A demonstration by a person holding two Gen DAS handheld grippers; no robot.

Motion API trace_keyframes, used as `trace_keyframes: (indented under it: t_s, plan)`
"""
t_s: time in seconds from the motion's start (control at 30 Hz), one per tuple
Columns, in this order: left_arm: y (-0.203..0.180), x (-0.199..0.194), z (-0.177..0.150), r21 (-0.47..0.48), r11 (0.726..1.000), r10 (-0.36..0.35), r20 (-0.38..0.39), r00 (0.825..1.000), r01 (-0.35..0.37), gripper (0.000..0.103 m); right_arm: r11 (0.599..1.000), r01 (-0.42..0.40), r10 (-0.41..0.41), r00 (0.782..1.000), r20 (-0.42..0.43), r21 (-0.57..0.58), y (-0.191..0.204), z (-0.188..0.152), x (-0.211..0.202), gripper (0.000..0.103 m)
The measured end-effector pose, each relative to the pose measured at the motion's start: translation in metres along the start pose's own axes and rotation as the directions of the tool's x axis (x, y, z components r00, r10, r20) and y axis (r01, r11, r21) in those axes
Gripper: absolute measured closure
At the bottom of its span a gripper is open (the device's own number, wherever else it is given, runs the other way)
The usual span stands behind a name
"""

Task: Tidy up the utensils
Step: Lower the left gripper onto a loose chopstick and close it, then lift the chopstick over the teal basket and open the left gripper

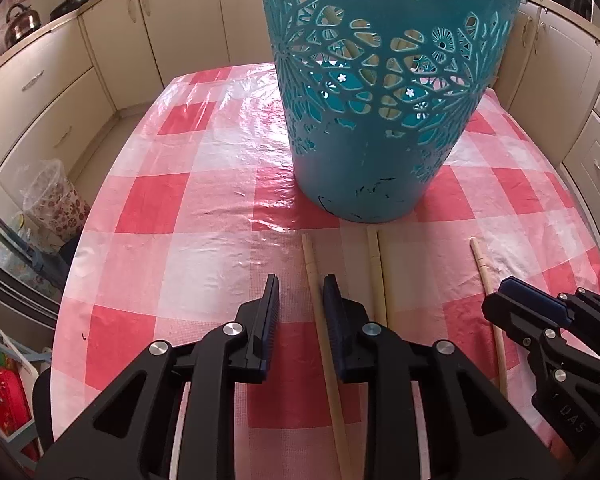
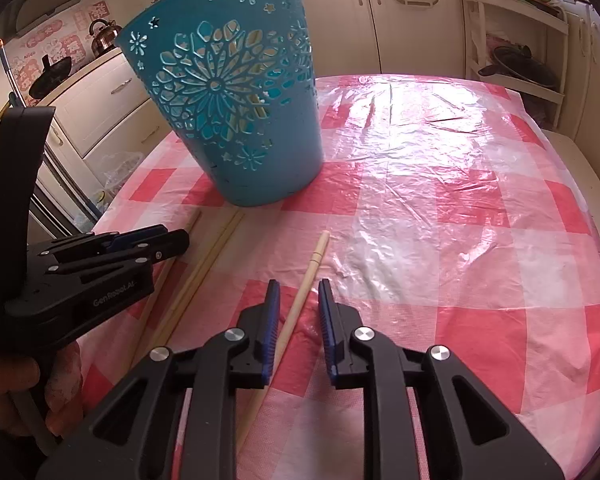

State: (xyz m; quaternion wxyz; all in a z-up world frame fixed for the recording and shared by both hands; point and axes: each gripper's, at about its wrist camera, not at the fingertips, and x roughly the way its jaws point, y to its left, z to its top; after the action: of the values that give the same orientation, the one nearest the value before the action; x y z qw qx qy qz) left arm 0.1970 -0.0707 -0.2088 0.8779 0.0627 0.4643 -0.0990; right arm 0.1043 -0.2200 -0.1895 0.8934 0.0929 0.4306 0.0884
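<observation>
Nearest in the left wrist view, the left tool point(image 1: 300, 304) hangs low over the surface point(image 1: 204, 208) with its two fingers spread, and a wooden chopstick point(image 1: 320, 320) runs lengthwise through the gap between them; whether either pad touches it cannot be told. Just right of that one lie a pair of chopsticks point(image 1: 377, 276) side by side, touching each other, their far ends close to the foot of the teal basket point(image 1: 380, 120). Farther right a fourth chopstick point(image 1: 487, 280) lies on the red and white checked cloth, with the right tool point(image 1: 528, 312) over its near part.

From the right wrist view, the right tool point(image 2: 296, 308) also has its fingers spread, straddling that single chopstick point(image 2: 308, 280), which points away and slightly right; contact with the pads is not clear. The left tool point(image 2: 148, 244) sits at the left, above the leftmost chopstick point(image 2: 188, 226), with the pair point(image 2: 216, 248) between the two tools. The teal cut-out basket point(image 2: 240, 120) stands upright at the far left of the surface point(image 2: 460, 200), and pale stick-like shapes show through its openings. Cream cabinets point(image 2: 340, 20) line the room behind, with a kettle point(image 2: 104, 36) on the far left counter.
</observation>
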Motion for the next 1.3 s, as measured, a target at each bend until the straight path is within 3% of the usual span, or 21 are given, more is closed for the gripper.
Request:
trace_keyframes:
  t_s: [0.13, 0.27, 0.5, 0.6, 0.8, 0.87, 0.97, 1.1, 1.23, 1.3]
  plan:
    - [0.0, 0.001, -0.001, 0.011, 1.0, -0.008, 0.016, 1.0, 0.008, 0.082, 1.0, 0.001, -0.001, 1.0, 0.0, -0.006, 0.001, 0.0, 0.0, 0.081]
    - [0.001, 0.0, -0.005, 0.017, 0.999, -0.031, 0.032, 0.999, 0.03, 0.097, 1.0, 0.0, 0.0, 1.0, 0.0, -0.012, 0.001, 0.0, 0.001, 0.079]
    - [0.005, 0.0, -0.007, 0.017, 0.999, -0.05, 0.052, 0.997, 0.049, 0.098, 1.0, -0.002, 0.002, 1.0, 0.0, -0.011, 0.001, 0.0, 0.001, 0.077]
    - [0.012, -0.003, -0.005, -0.004, 0.996, -0.091, 0.042, 0.995, 0.091, 0.098, 1.0, -0.004, 0.004, 1.0, 0.0, -0.015, 0.004, 0.001, 0.003, 0.076]
    - [0.04, -0.051, 0.003, -0.048, 0.985, -0.161, 0.132, 0.978, 0.168, 0.098, 1.0, -0.004, 0.004, 1.0, 0.0, -0.018, 0.003, 0.001, 0.003, 0.075]
    - [0.051, -0.074, 0.01, -0.069, 0.975, -0.196, 0.18, 0.964, 0.211, 0.098, 1.0, -0.005, 0.005, 1.0, 0.0, -0.018, 0.003, 0.001, 0.003, 0.075]
    - [0.06, -0.114, 0.031, -0.084, 0.955, -0.251, 0.277, 0.928, 0.283, 0.098, 1.0, -0.005, 0.005, 1.0, 0.0, -0.018, 0.002, 0.001, 0.002, 0.075]
    - [0.054, -0.157, 0.078, -0.053, 0.932, -0.309, 0.404, 0.861, 0.36, 0.098, 1.0, -0.006, 0.006, 1.0, 0.0, -0.017, 0.002, 0.001, 0.002, 0.075]
    - [0.035, -0.179, 0.125, -0.006, 0.928, -0.315, 0.519, 0.795, 0.372, 0.098, 1.0, -0.008, 0.008, 1.0, 0.0, -0.016, 0.003, 0.001, 0.003, 0.075]
    - [0.027, -0.18, 0.148, -0.001, 0.934, -0.294, 0.564, 0.772, 0.356, 0.098, 1.0, -0.009, 0.009, 1.0, 0.0, -0.016, 0.003, 0.001, 0.003, 0.075]
